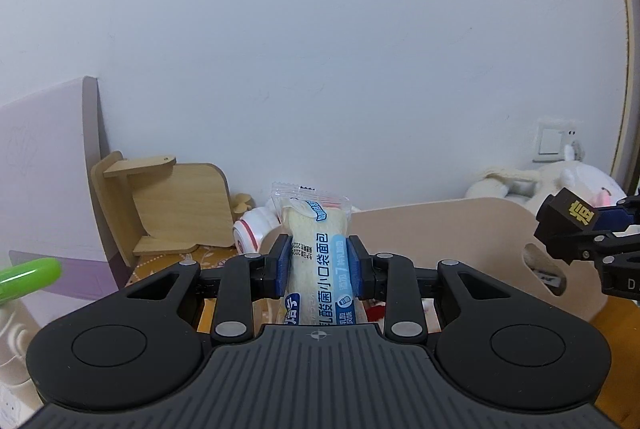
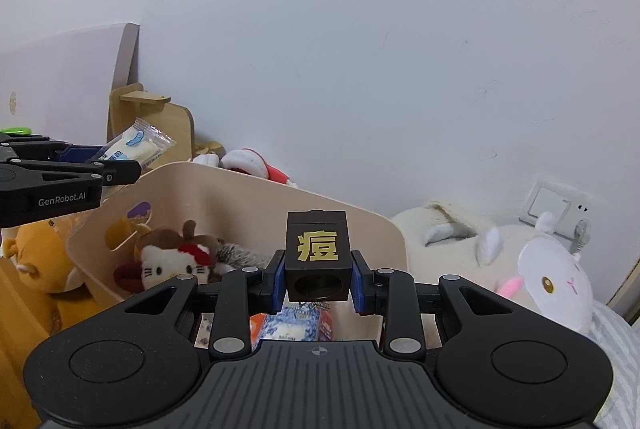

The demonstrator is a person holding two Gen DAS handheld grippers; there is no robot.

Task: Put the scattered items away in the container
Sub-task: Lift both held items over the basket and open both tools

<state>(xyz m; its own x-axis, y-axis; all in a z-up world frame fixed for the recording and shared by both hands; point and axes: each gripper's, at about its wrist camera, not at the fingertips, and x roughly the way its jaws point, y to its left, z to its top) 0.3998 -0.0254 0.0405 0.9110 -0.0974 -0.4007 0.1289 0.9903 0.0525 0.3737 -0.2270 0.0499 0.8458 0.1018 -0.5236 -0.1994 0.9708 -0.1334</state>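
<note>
Left gripper [image 1: 319, 265]: blue pads clamped on a soft wrapped bread packet [image 1: 316, 249], crinkly clear film, upright between the fingers. Right gripper [image 2: 319, 279]: pinching a matte black cube [image 2: 317, 256] with gold character, above the curved beige wooden bin [image 2: 384, 229].

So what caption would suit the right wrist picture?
Right gripper holds a black cube above the beige bin of plush toys.

Cracked white wall [image 1: 320, 49] with a switch plate [image 2: 548, 207].
</note>
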